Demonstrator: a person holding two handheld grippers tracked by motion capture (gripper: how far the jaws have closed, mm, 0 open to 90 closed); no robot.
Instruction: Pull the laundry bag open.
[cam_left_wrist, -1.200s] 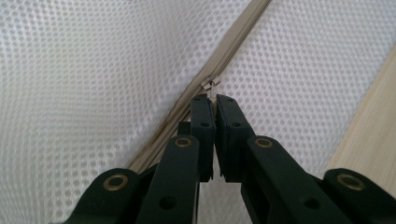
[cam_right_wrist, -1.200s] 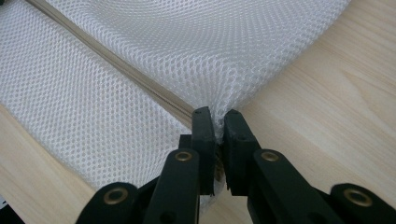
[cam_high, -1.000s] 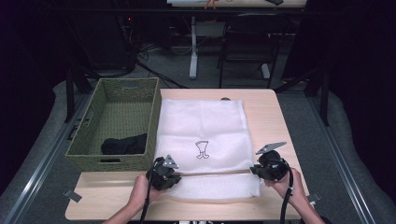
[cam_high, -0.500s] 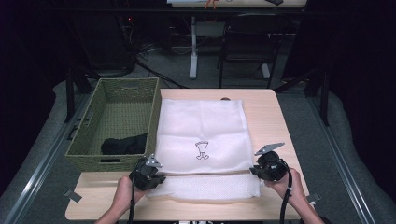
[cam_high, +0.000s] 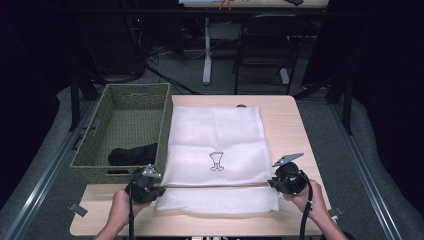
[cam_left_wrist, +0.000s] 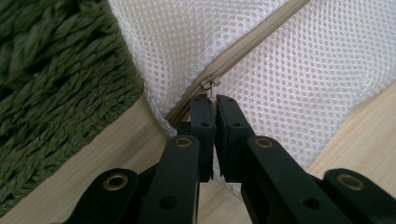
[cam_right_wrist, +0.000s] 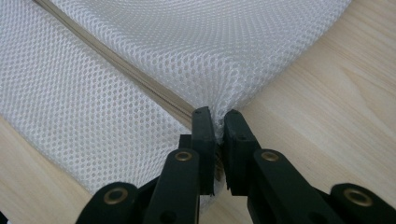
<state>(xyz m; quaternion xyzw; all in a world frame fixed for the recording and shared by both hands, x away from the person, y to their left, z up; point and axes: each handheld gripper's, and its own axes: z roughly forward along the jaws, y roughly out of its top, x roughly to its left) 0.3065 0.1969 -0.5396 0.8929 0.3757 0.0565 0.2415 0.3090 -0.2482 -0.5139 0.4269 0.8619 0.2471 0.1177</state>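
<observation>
White mesh bag (cam_high: 215, 150) lies flat on the wood table (cam_high: 287, 120), long side running away from the person, near edge close to the table's front. Tan zipper (cam_high: 215, 186) crosses the bag near that front end, edge to edge. Left gripper (cam_high: 146, 187) sits at the bag's front-left corner, just beside the green wicker basket (cam_high: 95, 135); in the left gripper view (cam_left_wrist: 211, 100) its jaws are pinched nearly together on the small metal zipper pull (cam_left_wrist: 214, 85), which sticks up between the tips at the left end of the zipper (cam_left_wrist: 243, 44). Mesh (cam_left_wrist: 289, 79) bunches slightly around that corner, basket weave (cam_left_wrist: 56, 84) right next to it, touching or nearly so. Right gripper (cam_high: 290, 181) is at the bag's front-right corner, at the other end of the zipper; in the right gripper view (cam_right_wrist: 216, 114) jaws are clamped close on a pinch of mesh (cam_right_wrist: 219, 70) at the bag's edge, right by the zipper tape (cam_right_wrist: 140, 79), fabric pulled up into a small fold between the tips. Bare table (cam_right_wrist: 327, 93) beside it. Both hands hold the grippers low, on or just above the table; a hand (cam_high: 122, 207) shows behind the left one. Bag has a small dark printed mark (cam_high: 216, 161) at its middle. Basket stands left of the bag, touching its left edge, with a black cloth (cam_high: 132, 154) lying in its near end.
</observation>
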